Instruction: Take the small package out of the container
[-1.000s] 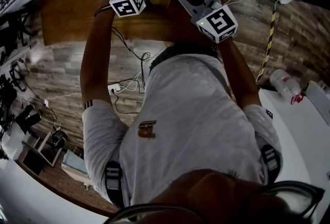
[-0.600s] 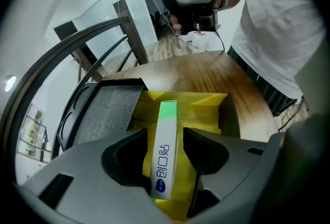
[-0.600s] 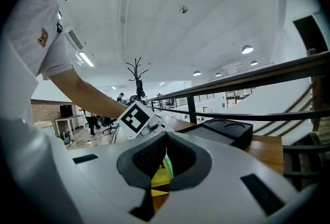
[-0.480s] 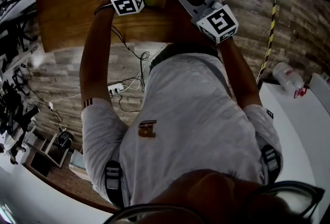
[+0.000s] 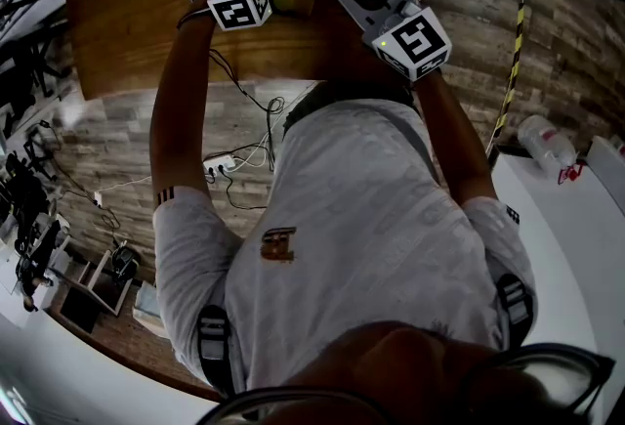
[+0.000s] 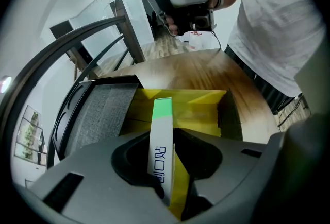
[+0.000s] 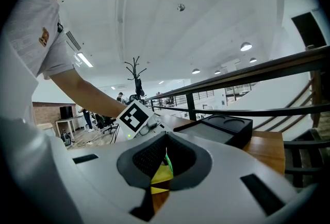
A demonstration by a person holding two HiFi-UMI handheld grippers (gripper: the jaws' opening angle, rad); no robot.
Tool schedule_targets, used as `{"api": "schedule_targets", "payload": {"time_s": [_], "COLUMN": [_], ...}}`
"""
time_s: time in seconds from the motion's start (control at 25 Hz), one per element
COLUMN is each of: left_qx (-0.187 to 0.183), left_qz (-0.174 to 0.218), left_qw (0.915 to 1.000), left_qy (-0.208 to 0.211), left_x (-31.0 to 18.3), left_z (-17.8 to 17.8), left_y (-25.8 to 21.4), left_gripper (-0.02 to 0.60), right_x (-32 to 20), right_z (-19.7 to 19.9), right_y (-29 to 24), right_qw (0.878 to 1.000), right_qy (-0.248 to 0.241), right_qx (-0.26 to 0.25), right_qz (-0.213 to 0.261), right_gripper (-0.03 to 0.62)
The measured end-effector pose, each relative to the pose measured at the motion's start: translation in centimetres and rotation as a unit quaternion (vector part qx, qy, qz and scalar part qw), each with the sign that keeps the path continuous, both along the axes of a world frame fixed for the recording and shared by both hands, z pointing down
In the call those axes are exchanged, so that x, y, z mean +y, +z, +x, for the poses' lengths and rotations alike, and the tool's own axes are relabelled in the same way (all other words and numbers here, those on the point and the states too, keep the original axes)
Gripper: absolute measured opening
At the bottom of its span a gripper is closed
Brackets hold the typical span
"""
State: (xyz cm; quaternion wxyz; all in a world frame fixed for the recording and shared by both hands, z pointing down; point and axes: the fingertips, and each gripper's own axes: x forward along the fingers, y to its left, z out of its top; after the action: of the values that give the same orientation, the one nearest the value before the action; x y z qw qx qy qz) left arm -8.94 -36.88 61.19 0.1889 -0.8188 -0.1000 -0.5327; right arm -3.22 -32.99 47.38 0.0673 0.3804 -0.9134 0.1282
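1. Gripping the small package (image 6: pixel 161 130) edge-on, the left hand-held gripper (image 6: pixel 164 166) holds it with the yellow container (image 6: pixel 203 109) showing just behind and beneath.
2. That container sits on a wooden desk (image 6: pixel 206 71), beside a black tray (image 6: pixel 98 115).
3. The right hand-held gripper (image 7: pixel 164 164) is clenched on nothing.
4. Only the head view shows the plank floor (image 5: pixel 117 149) and cables (image 5: pixel 239 159); the right gripper view adds a railing (image 7: pixel 247 76).
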Motion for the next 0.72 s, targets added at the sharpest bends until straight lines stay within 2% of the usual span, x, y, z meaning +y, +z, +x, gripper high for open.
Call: {"api": "schedule_targets", "payload": {"time_s": [0.2, 0.4, 0.72], "left_qx": [0.011, 0.037, 0.107], "left_qz": [0.002, 0.004, 0.022], "left_qw": [0.9999, 0.9990, 0.9920], "left_qy": [-0.006, -0.022, -0.064], "left_x": [0.0, 0.2, 1.1], "left_z": [-0.2, -0.2, -1.0], "left_y": [-0.2, -1.4, -5.8], "left_gripper": [0.110, 0.107, 0.107], "right_x": [0.0, 0.3, 1.2], "right_z": [-0.3, -0.7, -2.4], "right_y": [0.1, 0.0, -1.5], "right_qw": [1.000, 1.000, 1.000], "right_qy": [-0.001, -0.004, -0.014], "right_qx": [0.000, 0.002, -0.003], "right_qz": [-0.001, 0.000, 0.013], "right_gripper": [0.032, 0.032, 0.032]}}
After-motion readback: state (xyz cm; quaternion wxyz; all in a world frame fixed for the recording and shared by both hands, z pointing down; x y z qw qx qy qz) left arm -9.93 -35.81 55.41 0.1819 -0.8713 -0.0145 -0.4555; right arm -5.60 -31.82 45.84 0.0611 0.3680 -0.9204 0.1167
